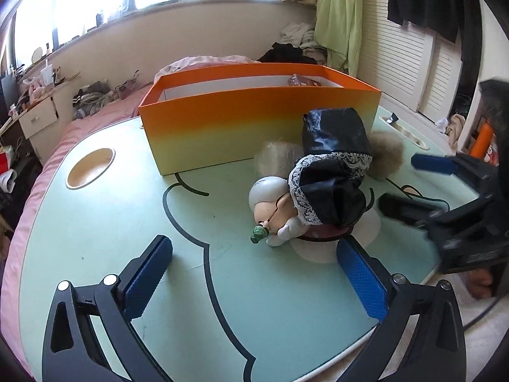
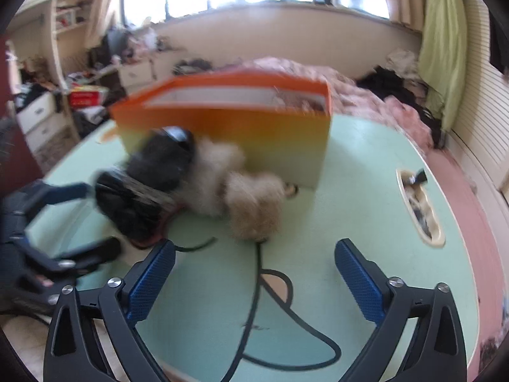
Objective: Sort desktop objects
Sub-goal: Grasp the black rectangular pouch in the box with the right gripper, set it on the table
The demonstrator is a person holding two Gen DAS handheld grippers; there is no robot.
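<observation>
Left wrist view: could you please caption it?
Open left gripper faces a black-dressed plush doll before an orange cardboard box.

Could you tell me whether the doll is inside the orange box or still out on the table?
Out: the doll lies on the table against the orange box front wall.

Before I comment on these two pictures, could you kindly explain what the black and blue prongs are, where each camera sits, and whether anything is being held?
The prongs are hand-held two-finger grippers, each carrying a wide-angle camera looking along its fingers. One picture is from the left gripper, the other from the right gripper. Both stand open and hold nothing. On the green table a doll in black clothes lies before an orange box. The right view is blurred.
</observation>
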